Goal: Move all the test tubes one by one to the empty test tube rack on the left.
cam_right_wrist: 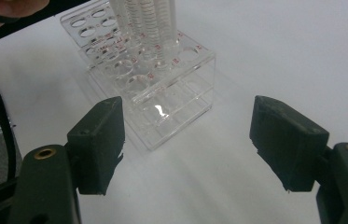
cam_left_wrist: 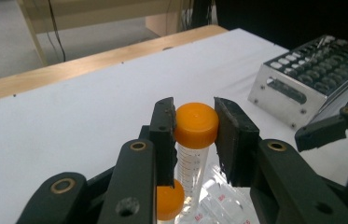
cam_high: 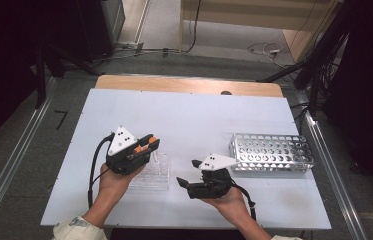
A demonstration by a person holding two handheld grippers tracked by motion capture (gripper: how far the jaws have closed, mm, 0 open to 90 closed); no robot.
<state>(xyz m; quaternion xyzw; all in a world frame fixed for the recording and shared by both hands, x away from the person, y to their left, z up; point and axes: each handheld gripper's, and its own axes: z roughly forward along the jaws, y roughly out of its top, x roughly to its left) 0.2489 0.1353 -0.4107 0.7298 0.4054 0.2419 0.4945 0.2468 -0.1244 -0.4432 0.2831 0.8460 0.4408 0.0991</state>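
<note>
My left gripper [cam_high: 148,145] is shut on the orange cap of a clear graduated tube [cam_left_wrist: 196,125], which stands upright. The tube's lower end reaches down into a clear acrylic rack [cam_left_wrist: 220,205]. A second orange-capped tube [cam_left_wrist: 169,200] stands beside it, lower, behind my left jaw. In the right gripper view the tubes [cam_right_wrist: 148,18] rise from holes toward the rack's [cam_right_wrist: 162,93] far side. My right gripper [cam_right_wrist: 188,149] is open with nothing between its jaws; it points at the rack from a short way off, level with the tabletop [cam_high: 188,172].
A metal tube rack [cam_high: 271,152] with several empty holes lies on the white tabletop [cam_high: 184,120] at the right, behind my right gripper. The same metal rack [cam_left_wrist: 311,74] appears at the right of the left gripper view. A wooden edge [cam_high: 189,85] runs along the table's far side.
</note>
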